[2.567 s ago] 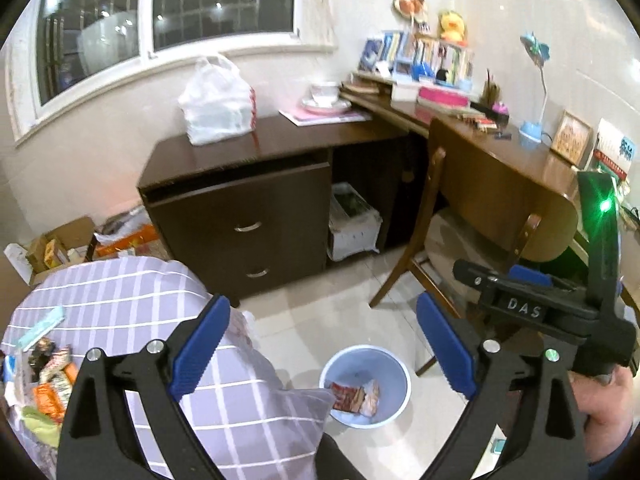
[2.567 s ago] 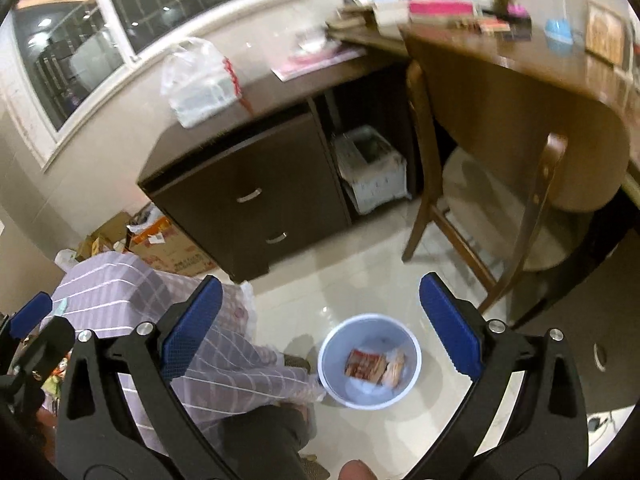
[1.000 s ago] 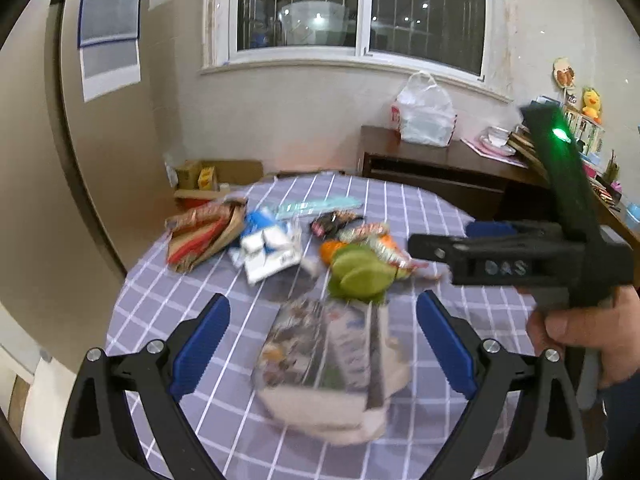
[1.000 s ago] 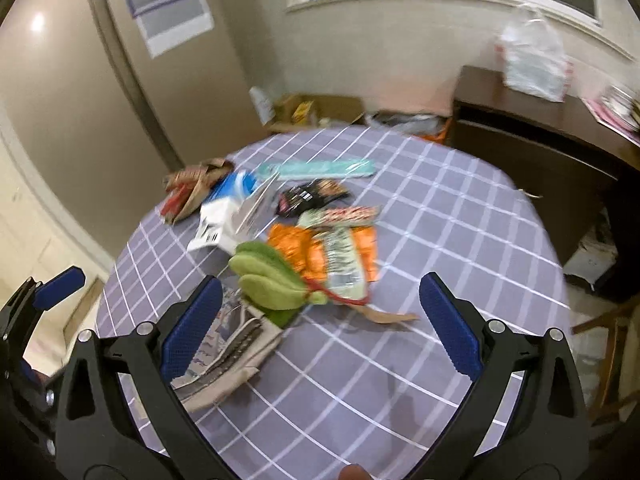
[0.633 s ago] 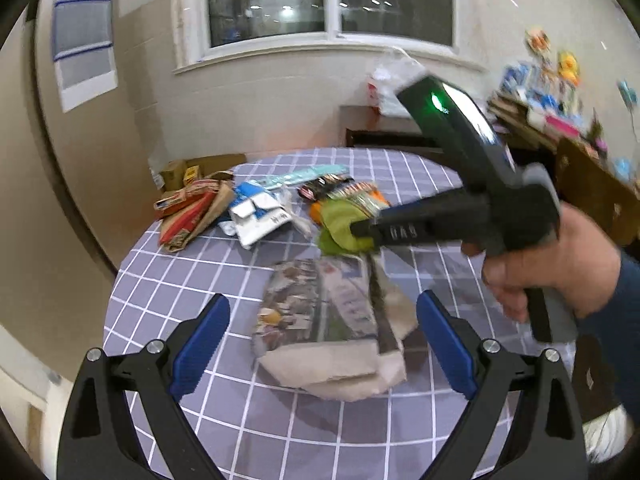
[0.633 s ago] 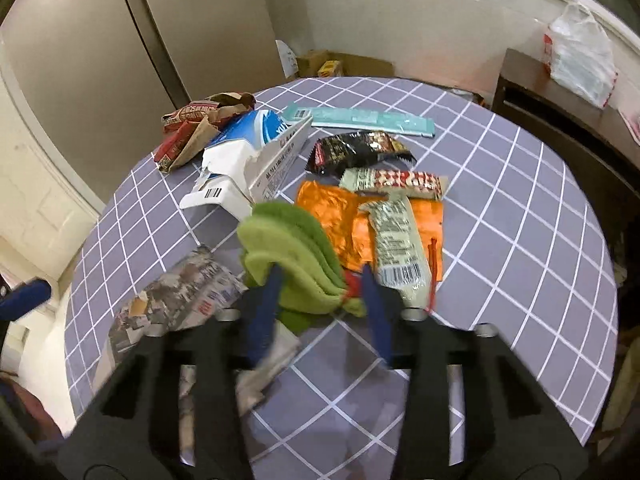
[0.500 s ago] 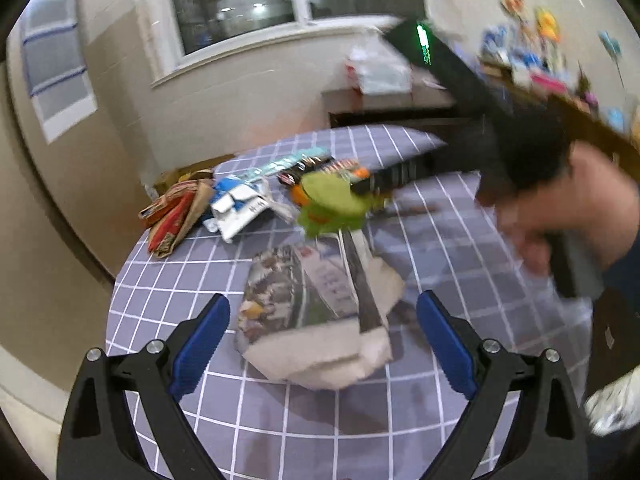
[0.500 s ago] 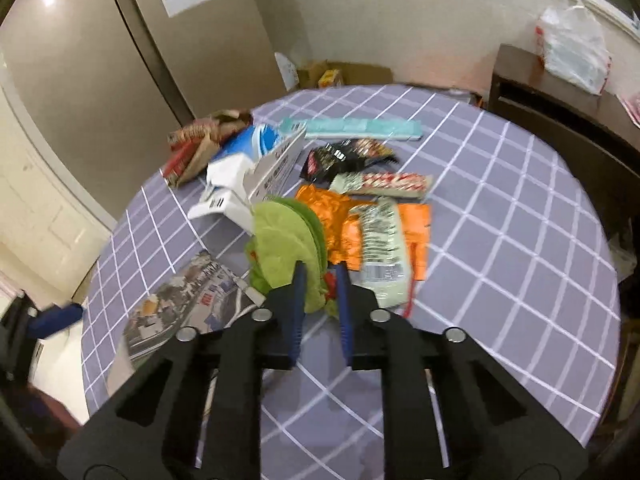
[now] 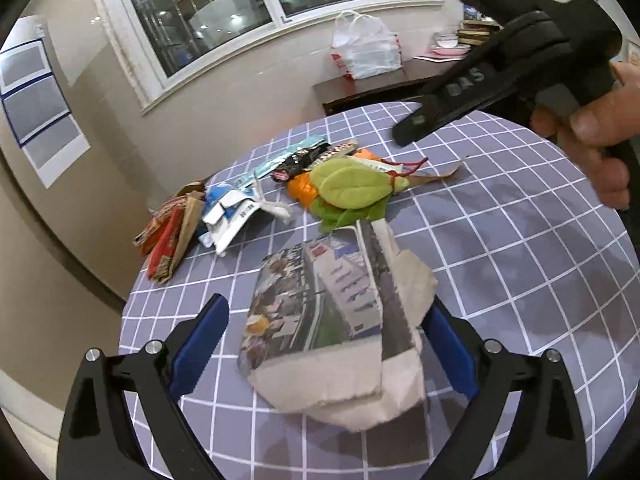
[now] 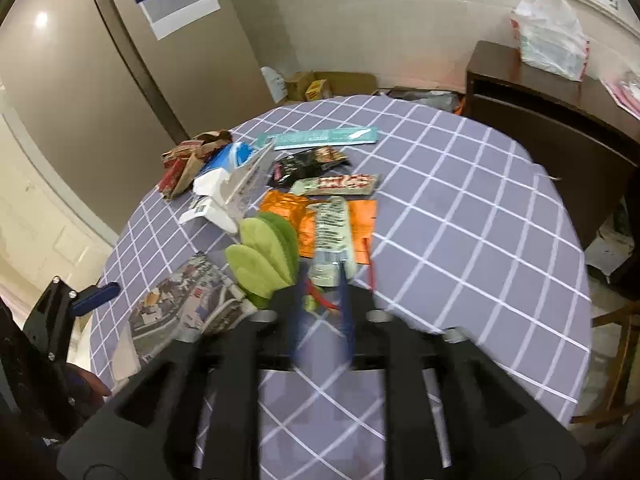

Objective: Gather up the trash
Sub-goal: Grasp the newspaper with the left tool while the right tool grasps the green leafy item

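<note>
A: Left gripper [image 9: 324, 308] down low over the checked tablecloth [image 9: 520, 280], fingers spread wide, one blue pad on each side of the newspaper packet [image 9: 320, 320].

B: Touching the packet?

A: Right pad tucked against the packet's edge, left pad apart from it. Nothing pinched.

B: And the right gripper [image 10: 322, 280]?

A: Up above the cloth, beyond the packet, gripped in the right hand [image 9: 592, 120]. Fingers drawn close, only a narrow gap, all smeared with blur. Cannot tell whether anything is caught in there.

B: Trash positions, please.

A: Green leaf-shaped piece [image 9: 352, 188] flat on the cloth, just past the packet's far edge. Orange wrapper [image 10: 288, 208] tucked under the leaf, a green-and-white wrapper [image 10: 332, 228] across the orange one.

B: Further out?

A: Black wrapper [image 10: 308, 162] and a teal strip [image 10: 324, 136], well beyond the packet. White-and-blue carton [image 9: 232, 212] off the packet's far left corner, crumpled brown-red wrappers [image 9: 172, 236] further left again.

B: Background?

A: White plastic bag [image 9: 366, 52] on a dark cabinet [image 10: 552, 120], far behind the packet, under the window.
</note>
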{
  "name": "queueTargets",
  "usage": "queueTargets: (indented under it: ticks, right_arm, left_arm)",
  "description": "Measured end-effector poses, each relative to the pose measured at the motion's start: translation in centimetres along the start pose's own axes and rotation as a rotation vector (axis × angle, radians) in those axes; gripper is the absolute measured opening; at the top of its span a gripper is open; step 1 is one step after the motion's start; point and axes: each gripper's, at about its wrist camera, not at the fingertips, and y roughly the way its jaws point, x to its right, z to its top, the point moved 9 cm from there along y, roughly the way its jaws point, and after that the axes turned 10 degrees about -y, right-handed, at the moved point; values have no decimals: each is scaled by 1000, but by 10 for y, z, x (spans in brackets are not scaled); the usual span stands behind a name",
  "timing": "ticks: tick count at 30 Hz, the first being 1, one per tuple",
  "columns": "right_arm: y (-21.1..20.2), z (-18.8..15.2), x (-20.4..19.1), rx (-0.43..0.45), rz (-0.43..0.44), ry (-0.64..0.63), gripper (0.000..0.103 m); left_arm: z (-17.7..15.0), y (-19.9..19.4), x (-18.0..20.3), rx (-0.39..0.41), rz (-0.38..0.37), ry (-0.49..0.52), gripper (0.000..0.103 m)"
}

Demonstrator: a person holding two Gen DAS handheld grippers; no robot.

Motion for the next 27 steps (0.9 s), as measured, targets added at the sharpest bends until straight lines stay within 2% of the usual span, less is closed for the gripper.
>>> queueTargets:
  ticks: [1,5,6,8,10,14,18,27]
  right_arm:
    - [3,3,-5,7,2,-17,68]
    - [23,10,-28,-13,39,-86,66]
    - [36,9,-32,-44,29,-118,51]
    - [53,3,-34,-103,9,-144,21]
    - [50,3,-32,-83,28,-111,13]
    - [19,7,-18,-19,1,-89,12]
    - [-18,8,14,43,-25,-4,12]
    - [-77,-2,76,135,-80,136,12]
  left_arm:
    - [-1,2,1,-8,3,14,87]
    - [-1,6,5,-20,-8,27,86]
    - [-2,7,6,-27,-26,18,79]
    - [-5,10,8,-53,-60,0,54]
    - [-6,13,8,-65,-83,-18,45]
    - [1,8,7,-53,-104,-59,31]
    - [15,3,4,-37,-135,-140,18]
    - [56,-26,-7,35,-199,-329,7]
